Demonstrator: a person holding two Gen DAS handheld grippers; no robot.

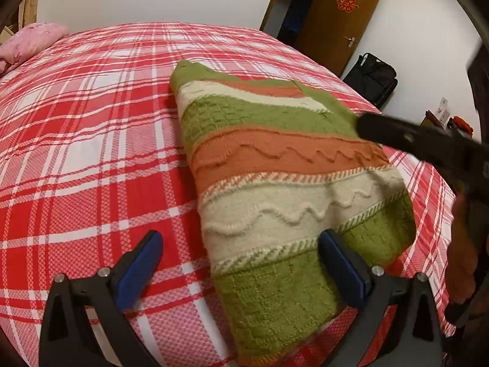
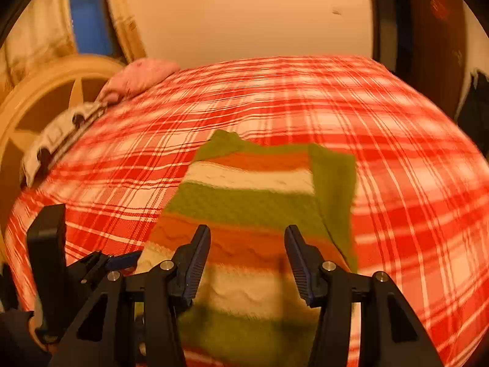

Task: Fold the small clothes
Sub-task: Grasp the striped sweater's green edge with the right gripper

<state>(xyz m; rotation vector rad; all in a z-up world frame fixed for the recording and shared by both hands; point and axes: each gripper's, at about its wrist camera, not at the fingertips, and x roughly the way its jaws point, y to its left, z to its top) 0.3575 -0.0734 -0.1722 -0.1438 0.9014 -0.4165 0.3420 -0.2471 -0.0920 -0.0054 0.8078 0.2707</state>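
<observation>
While the folded striped sweater [image 1: 275, 183] lies flat on the red plaid bed [image 1: 91, 153], your left gripper [image 1: 241, 263] hangs over its near edge with fingers [image 1: 139, 270] spread wide, one over the bedspread, one over the knit, clasping nothing. To the right, your right gripper [image 2: 247, 260] hovers above the sweater's orange and cream bands, its fingers [image 2: 195, 263] parted about halfway and empty. A pink pillow [image 1: 27, 42] sits at the bed's far corner.
</observation>
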